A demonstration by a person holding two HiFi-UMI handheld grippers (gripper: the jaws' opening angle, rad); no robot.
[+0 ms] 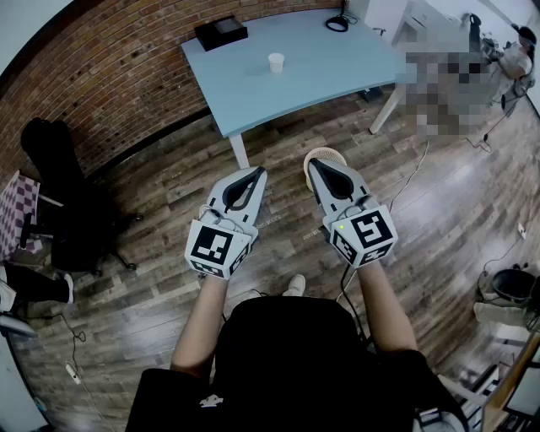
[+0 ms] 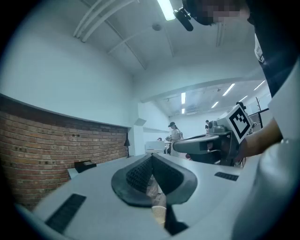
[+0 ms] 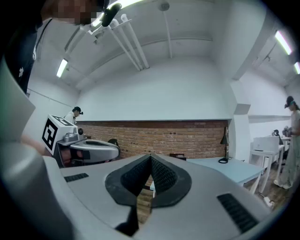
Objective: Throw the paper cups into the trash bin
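A white paper cup (image 1: pixel 276 62) stands upright on the light blue table (image 1: pixel 321 67), far ahead of both grippers. My left gripper (image 1: pixel 256 171) is held level over the wooden floor, shut with nothing between its jaws. Beside it, my right gripper (image 1: pixel 319 162) is also level, its pads meeting on nothing. A tan round-rimmed container (image 1: pixel 326 154) sits on the floor just beyond the right gripper's tip, partly hidden by it. In the left gripper view a tan cup-like shape (image 2: pixel 159 214) shows below the closed jaws (image 2: pixel 151 157). The right gripper view shows closed jaws (image 3: pixel 150 157) facing the brick wall.
A black box (image 1: pixel 221 32) and a black lamp base (image 1: pixel 337 23) stand on the table, whose white leg (image 1: pixel 240 152) is near the left gripper. A black office chair (image 1: pixel 63 202) is at the left, cables (image 1: pixel 498 253) lie at the right, and people stand far right.
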